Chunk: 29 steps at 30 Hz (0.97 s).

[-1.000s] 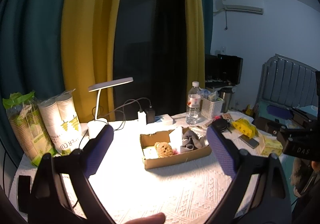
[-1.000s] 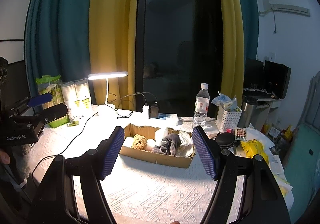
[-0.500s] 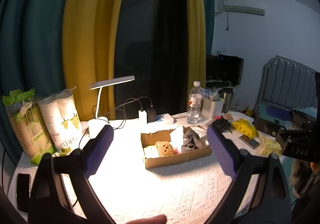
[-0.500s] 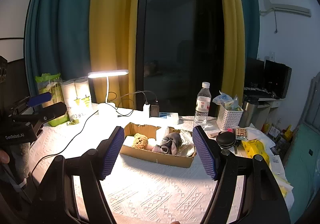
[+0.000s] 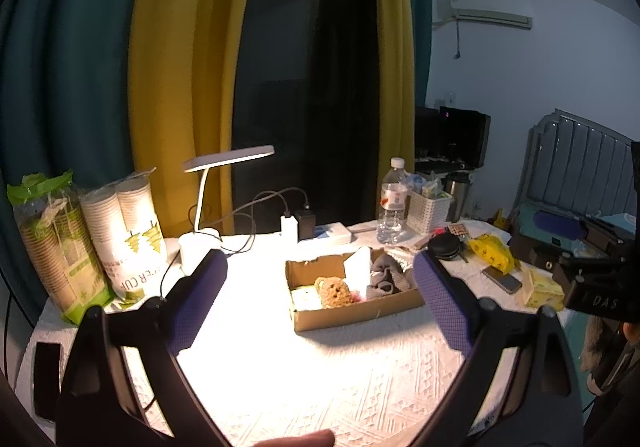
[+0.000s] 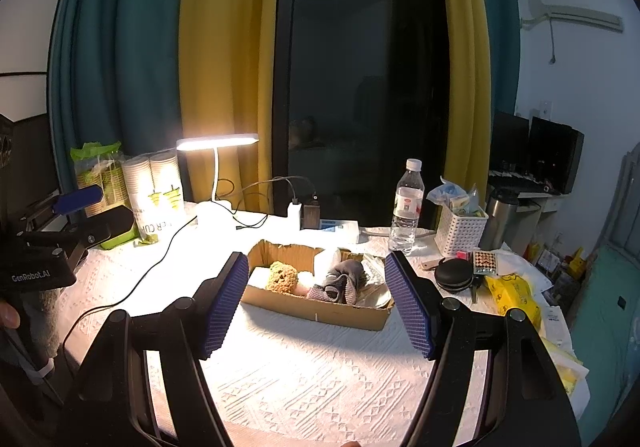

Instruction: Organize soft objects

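A shallow cardboard box (image 5: 360,312) (image 6: 320,310) sits mid-table on a white textured cloth. Inside lie a small brown plush bear (image 5: 335,291) (image 6: 282,276), a grey knitted item (image 5: 387,276) (image 6: 341,280), a white soft piece (image 5: 357,271) (image 6: 326,260) and crumpled plastic. My left gripper (image 5: 320,303) hovers open above the near table, short of the box, with nothing between its blue pads. My right gripper (image 6: 316,301) is likewise open and empty, the box framed between its fingers but farther off.
A lit desk lamp (image 6: 216,145) with cables stands behind the box. Paper cup sleeves (image 5: 128,235) stand at the left; a water bottle (image 6: 407,207), white basket (image 6: 460,231), black round case (image 6: 456,274) and yellow packet (image 6: 512,295) crowd the right side.
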### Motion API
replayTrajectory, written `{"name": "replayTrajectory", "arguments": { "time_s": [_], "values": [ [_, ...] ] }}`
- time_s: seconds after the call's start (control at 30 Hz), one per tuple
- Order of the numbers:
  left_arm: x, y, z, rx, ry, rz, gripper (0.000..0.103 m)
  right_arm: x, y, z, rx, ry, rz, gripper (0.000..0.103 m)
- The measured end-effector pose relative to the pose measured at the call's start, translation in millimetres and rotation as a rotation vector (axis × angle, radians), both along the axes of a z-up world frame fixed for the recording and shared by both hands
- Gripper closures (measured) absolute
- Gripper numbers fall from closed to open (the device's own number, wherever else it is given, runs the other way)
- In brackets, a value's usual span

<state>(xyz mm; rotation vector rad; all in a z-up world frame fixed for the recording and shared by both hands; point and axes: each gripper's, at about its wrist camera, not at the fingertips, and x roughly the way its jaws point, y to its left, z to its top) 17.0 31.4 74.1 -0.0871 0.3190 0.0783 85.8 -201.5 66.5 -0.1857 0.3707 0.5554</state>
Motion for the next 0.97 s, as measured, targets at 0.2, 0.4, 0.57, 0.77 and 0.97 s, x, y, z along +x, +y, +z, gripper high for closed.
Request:
{"name": "replayTrajectory", "arguments": {
  "time_s": [0.2,0.4,0.57,0.77,0.97],
  "values": [
    [-1.7,0.7,1.5,-0.004,-0.007,0.002,0.008,-2.6,3.0,1.4,-0.012,-0.004,0.01,0.029],
    [-1.0,1.4,1.8,-0.004,-0.01,0.003,0.008,-0.6,3.4,2.7,-0.012,-0.005,0.009,0.029],
    [-1.1,2.4,2.2,-0.008,-0.008,0.005,0.008,0.2,3.8,2.9,-0.013,-0.004,0.012,0.029],
    [2.3,2.3,2.2,-0.008,-0.002,0.002,0.008,1.5,5.1,2.1,-0.014,-0.002,0.012,0.029],
    [5.5,1.2,3.2,-0.013,-0.011,0.001,0.008,6.6,6.6,0.9,-0.015,0.008,0.018,0.029]
  ]
}}
